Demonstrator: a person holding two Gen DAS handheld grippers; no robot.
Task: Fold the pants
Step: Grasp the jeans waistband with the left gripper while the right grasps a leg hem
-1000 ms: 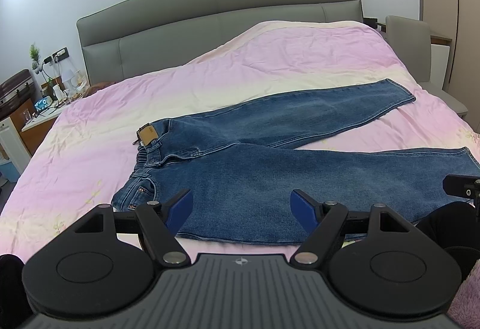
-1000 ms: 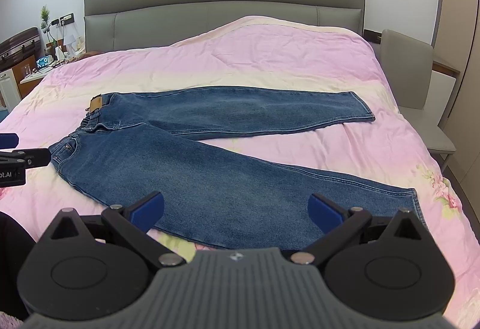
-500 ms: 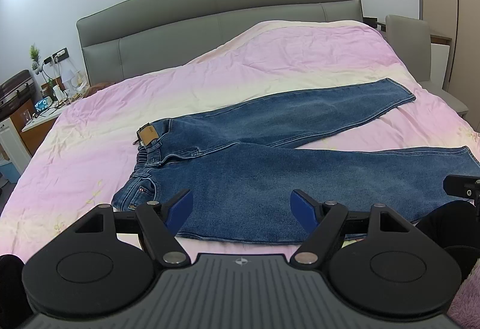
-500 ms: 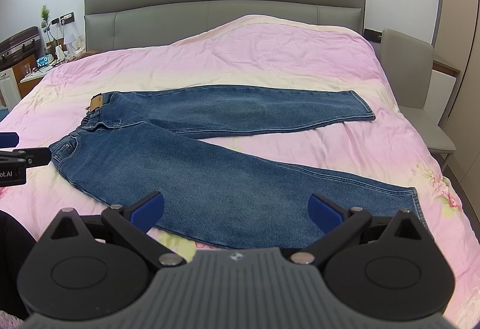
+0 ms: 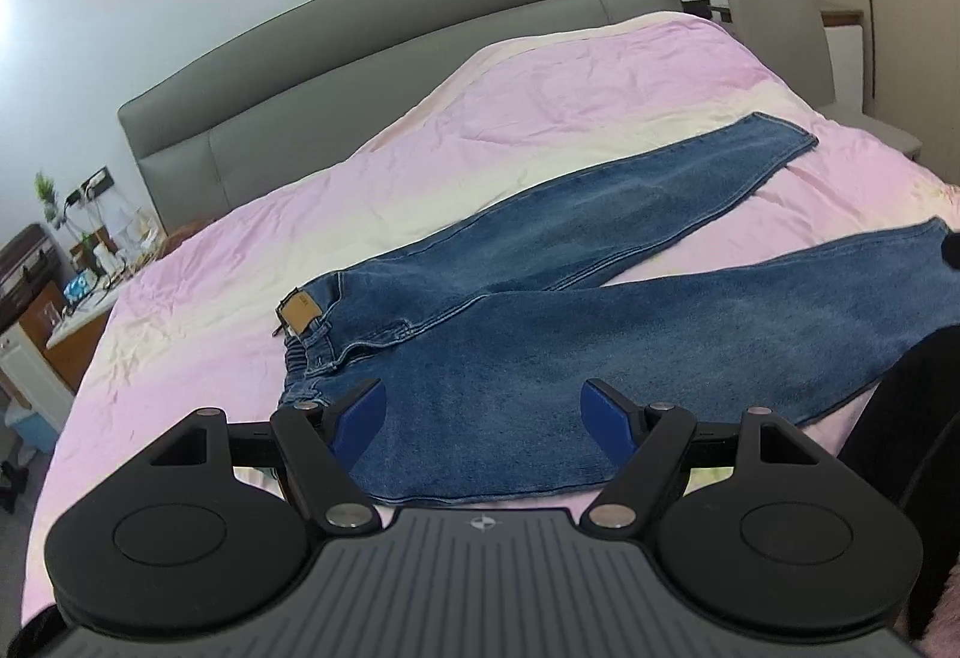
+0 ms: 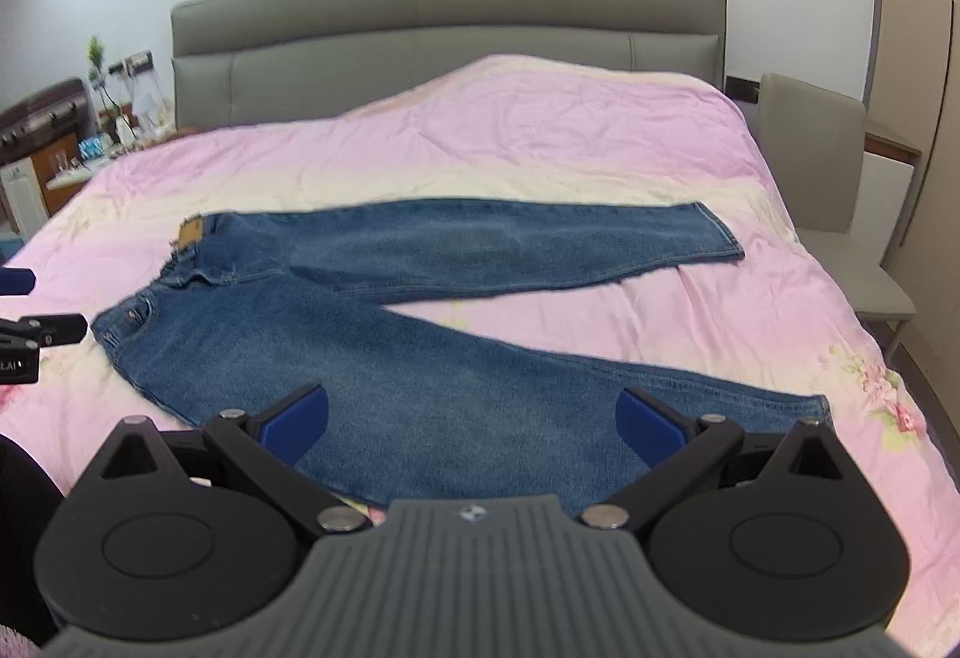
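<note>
Nothing is folded yet: the jeans (image 6: 420, 358) lie flat on the bed (image 6: 540, 136), legs splayed. Your left gripper (image 5: 483, 412) and right gripper (image 6: 471, 418) gape wide, empty, above the near leg.

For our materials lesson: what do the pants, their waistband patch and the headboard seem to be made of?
Pants: blue denim, matte, faded, with visible seams.
Patch: tan, probably leather or an imitation.
Headboard: grey padded upholstery with stitched panels, smooth, perhaps leather or faux leather.
</note>
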